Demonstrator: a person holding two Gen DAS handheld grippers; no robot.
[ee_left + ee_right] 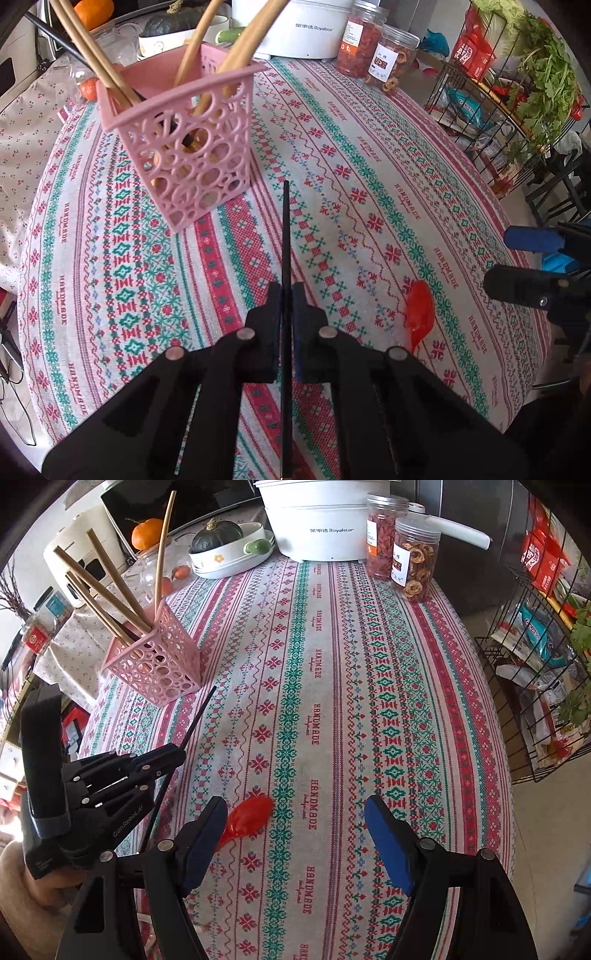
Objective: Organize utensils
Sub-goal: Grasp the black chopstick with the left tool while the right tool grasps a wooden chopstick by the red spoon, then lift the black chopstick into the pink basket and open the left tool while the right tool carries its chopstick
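Left gripper (287,295) is clamped on a black chopstick (285,236), tip near the pink basket (192,155). Right gripper (295,834) is held apart above the red spoon (249,818). Risk: the thin chopstick could pivot between the pads and miss the basket's rim.

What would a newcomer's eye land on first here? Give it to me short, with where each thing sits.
First, the pink lattice basket at the table's far left, with wooden utensils fanning out of it. Then the left gripper, shut on a thin black chopstick that points toward the basket. Last, the red spoon lying on the patterned tablecloth, just beside the open right gripper.
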